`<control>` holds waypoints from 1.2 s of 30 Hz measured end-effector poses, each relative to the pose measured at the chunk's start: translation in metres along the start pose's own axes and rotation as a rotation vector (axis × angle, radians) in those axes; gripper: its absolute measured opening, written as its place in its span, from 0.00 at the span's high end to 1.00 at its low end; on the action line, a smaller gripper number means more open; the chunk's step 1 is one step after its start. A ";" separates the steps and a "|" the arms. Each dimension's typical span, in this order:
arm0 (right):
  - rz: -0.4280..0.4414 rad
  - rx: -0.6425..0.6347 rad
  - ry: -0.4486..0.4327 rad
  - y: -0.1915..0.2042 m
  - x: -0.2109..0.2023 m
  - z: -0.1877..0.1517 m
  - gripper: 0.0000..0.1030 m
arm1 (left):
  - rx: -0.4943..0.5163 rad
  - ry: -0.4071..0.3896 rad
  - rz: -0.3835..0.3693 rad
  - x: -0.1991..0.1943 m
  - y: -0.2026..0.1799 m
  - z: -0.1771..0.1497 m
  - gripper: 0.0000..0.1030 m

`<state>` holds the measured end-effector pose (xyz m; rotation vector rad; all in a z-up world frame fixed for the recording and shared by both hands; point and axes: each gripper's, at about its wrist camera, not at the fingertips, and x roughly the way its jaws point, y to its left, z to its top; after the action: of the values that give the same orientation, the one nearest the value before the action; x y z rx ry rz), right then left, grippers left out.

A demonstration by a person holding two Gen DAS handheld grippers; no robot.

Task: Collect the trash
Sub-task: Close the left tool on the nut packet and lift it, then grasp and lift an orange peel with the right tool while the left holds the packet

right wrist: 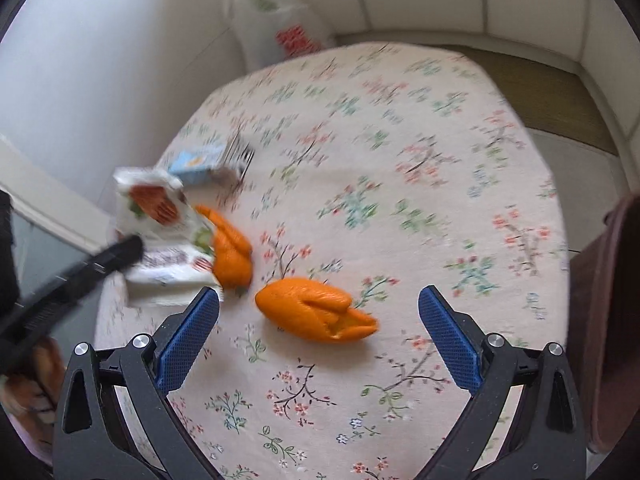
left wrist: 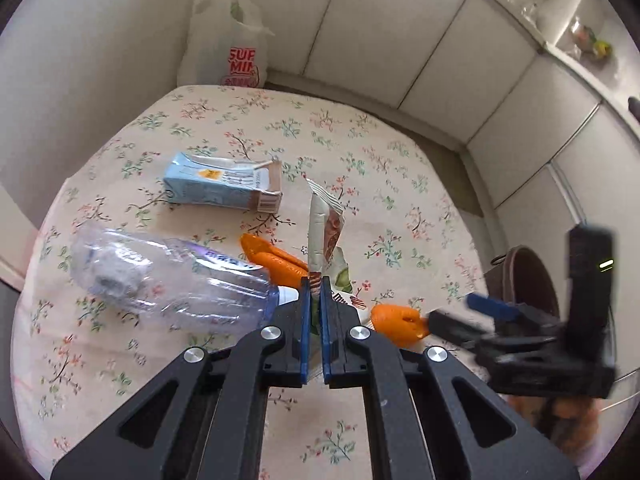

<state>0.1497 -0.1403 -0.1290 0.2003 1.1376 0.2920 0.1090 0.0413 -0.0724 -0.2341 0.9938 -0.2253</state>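
The left gripper point(left wrist: 316, 292) was clamped on the snack wrapper point(left wrist: 326, 232), lifted above the floral tablecloth point(left wrist: 400, 184); light, crinkly, pinched at its edge. The right gripper point(right wrist: 320, 312), jaws wide, straddled a soft orange peel point(right wrist: 316, 308).

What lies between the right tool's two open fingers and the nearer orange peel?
Only bare flowered tablecloth. In the right wrist view, the right tool stands open around the orange peel, not touching it.
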 end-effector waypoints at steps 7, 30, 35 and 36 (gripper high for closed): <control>-0.002 -0.160 0.060 0.029 0.027 -0.011 0.07 | -0.012 -0.164 0.004 -0.069 0.017 -0.010 0.96; -0.234 -0.336 -0.024 0.032 0.044 -0.018 0.87 | -0.032 -0.153 -0.002 -0.075 0.040 -0.016 0.96; -0.226 -0.323 -0.080 0.039 0.018 -0.019 0.89 | -0.028 -0.147 0.007 -0.072 0.036 -0.017 0.96; -0.222 -0.322 -0.097 0.040 0.012 -0.019 0.89 | -0.027 -0.148 0.007 -0.072 0.036 -0.017 0.96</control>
<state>0.1318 -0.0985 -0.1348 -0.1933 0.9916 0.2609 0.0595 0.0944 -0.0350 -0.2680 0.8517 -0.1852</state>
